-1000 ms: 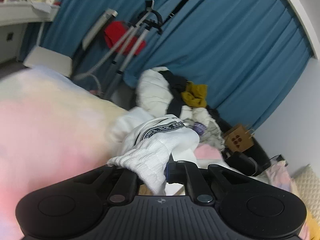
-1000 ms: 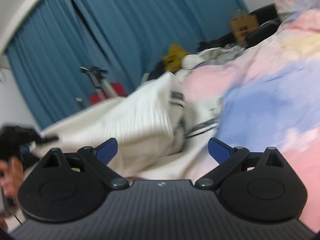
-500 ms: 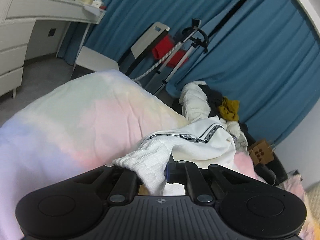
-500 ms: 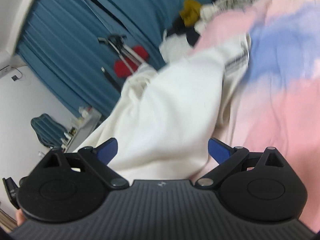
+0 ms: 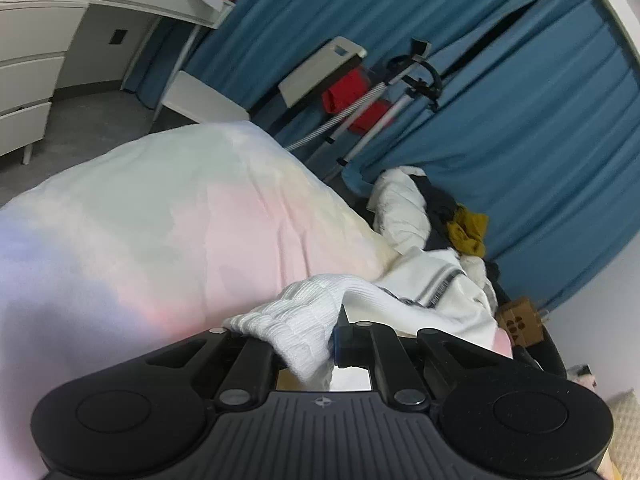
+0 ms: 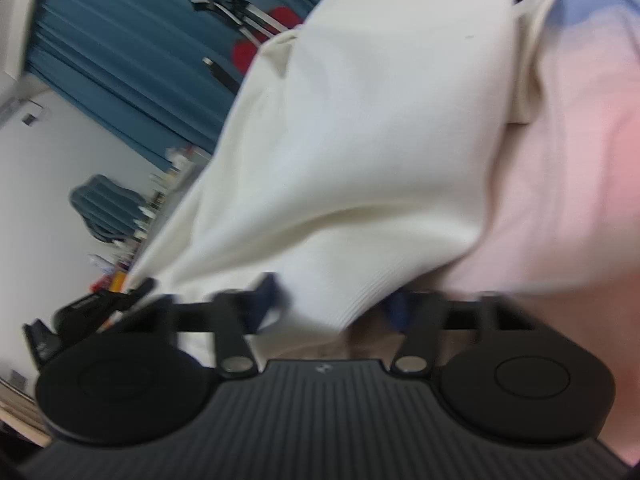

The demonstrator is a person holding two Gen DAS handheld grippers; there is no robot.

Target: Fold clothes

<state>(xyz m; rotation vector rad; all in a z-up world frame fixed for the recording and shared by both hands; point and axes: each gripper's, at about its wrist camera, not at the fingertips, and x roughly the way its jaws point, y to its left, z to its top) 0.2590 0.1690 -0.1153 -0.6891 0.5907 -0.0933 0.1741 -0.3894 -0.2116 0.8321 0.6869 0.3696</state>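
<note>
A white knitted garment (image 5: 404, 296) with a black-and-white stripe trim lies partly on the pastel bed cover (image 5: 160, 220). My left gripper (image 5: 316, 340) is shut on its ribbed hem, which bunches between the fingers. In the right wrist view the same white garment (image 6: 360, 140) hangs stretched in front of the camera, and my right gripper (image 6: 332, 308) has its jaws drawn in around the ribbed edge; this view is blurred. The left gripper (image 6: 92, 312) shows at the far left there.
A pile of clothes (image 5: 436, 216) lies past the bed's far corner by the blue curtains (image 5: 520, 100). A stand with a red cloth (image 5: 352, 96) and a white desk (image 5: 100, 4) stand behind. A cardboard box (image 5: 520, 320) sits at right.
My right gripper was open and has closed in on the garment's ribbed edge. The garment has been lifted and stretched between both grippers. The left gripper has swung left, still gripping.
</note>
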